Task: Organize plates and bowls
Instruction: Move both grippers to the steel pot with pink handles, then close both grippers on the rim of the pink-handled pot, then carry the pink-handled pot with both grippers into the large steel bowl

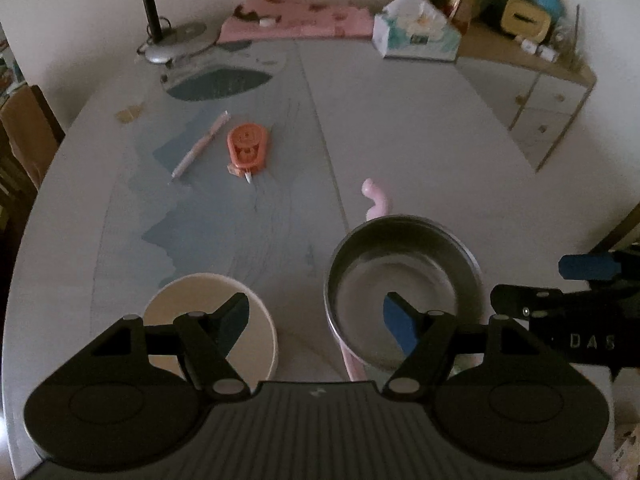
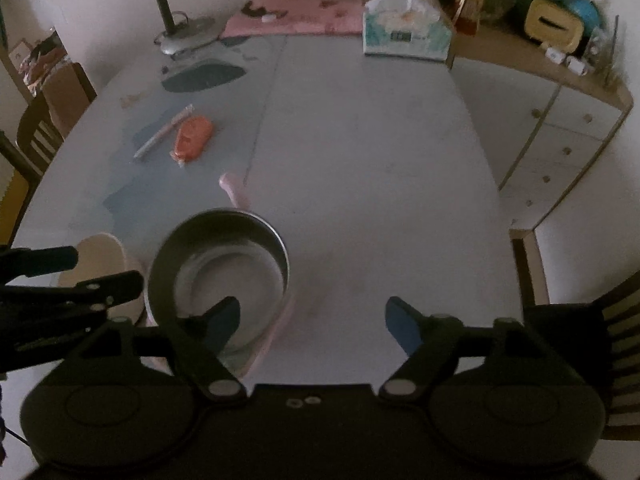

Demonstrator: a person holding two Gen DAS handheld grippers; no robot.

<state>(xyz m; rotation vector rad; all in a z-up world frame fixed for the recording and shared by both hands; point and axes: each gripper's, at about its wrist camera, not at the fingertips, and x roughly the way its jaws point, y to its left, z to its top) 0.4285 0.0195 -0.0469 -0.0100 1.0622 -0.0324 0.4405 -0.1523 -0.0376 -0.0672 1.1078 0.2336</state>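
A steel bowl [image 1: 404,280] sits on a pink plate [image 1: 376,196] at the near right of the table; it also shows in the right wrist view [image 2: 218,268] on the pink plate [image 2: 236,190]. A cream bowl [image 1: 208,320] stands to its left, seen also in the right wrist view [image 2: 102,256]. My left gripper [image 1: 316,320] is open, one finger over each bowl. My right gripper [image 2: 312,322] is open, its left finger over the steel bowl. The right gripper [image 1: 568,292] shows beside the steel bowl in the left wrist view.
An orange tape dispenser [image 1: 247,145] and a pen [image 1: 200,144] lie mid-table. A desk lamp [image 1: 172,40], pink cloth [image 1: 296,16] and tissue box [image 1: 416,34] stand at the far edge. A cabinet [image 2: 560,128] stands right of the table, a chair [image 2: 612,344] near right.
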